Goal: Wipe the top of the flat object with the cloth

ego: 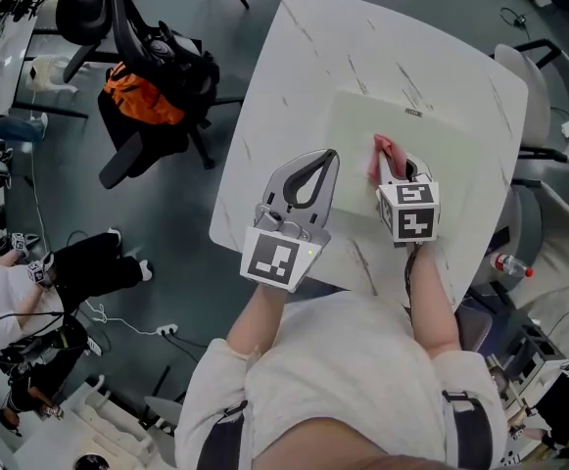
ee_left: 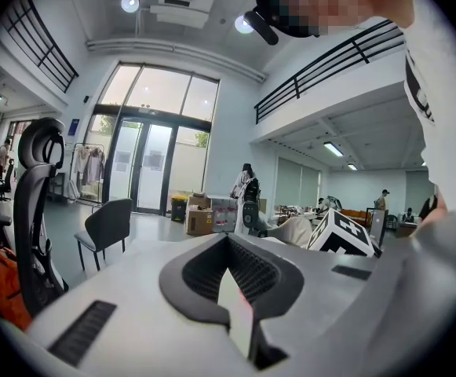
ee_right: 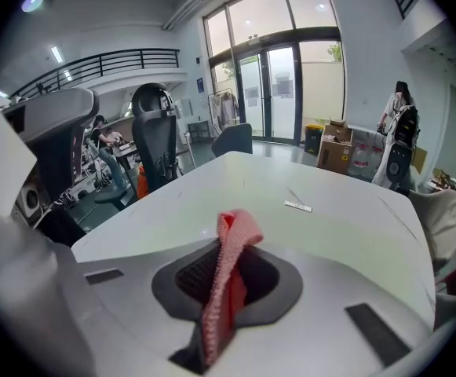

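Observation:
A pale green flat mat (ego: 416, 150) lies on the white marble table (ego: 294, 57), and it shows again as the mat (ee_right: 345, 242) in the right gripper view. My right gripper (ego: 392, 174) is over the mat's near left part, shut on a pink cloth (ego: 381, 155). The cloth (ee_right: 229, 265) stands up in a fold between its jaws at the right gripper (ee_right: 221, 305). My left gripper (ego: 329, 157) hovers by the mat's left edge, jaws together and empty. The left gripper (ee_left: 239, 305) points out over the room, with no table in that view.
A small label (ego: 413, 113) marks the mat's far edge. An office chair with an orange bag (ego: 147, 96) stands left of the table, and a grey chair (ego: 539, 86) stands at the right. A water bottle (ego: 511, 263) lies low at the right. A person (ego: 29, 292) sits on the floor at the left.

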Demonstrator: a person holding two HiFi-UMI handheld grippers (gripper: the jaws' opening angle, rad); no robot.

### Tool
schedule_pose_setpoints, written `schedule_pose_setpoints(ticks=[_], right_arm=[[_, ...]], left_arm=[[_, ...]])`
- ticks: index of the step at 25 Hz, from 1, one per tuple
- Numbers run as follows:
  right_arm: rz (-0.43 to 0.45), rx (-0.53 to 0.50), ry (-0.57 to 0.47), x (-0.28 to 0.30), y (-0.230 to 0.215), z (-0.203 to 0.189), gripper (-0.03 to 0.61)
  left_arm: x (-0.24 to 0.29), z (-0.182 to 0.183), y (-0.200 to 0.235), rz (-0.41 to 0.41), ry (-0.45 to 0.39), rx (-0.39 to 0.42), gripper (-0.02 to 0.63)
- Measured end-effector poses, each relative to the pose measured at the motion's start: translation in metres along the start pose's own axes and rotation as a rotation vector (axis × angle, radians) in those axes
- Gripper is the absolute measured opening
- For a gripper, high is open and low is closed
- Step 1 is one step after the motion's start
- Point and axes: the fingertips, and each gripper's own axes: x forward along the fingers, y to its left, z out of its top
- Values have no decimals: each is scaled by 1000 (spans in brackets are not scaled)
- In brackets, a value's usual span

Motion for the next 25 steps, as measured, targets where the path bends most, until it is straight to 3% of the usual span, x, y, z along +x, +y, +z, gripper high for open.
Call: schedule_pose_setpoints(ticks=[25], right_arm=[[-233,214,-5,-64,-124,-60,35]], left_arm=[[24,5,-48,-123,2,28,8]])
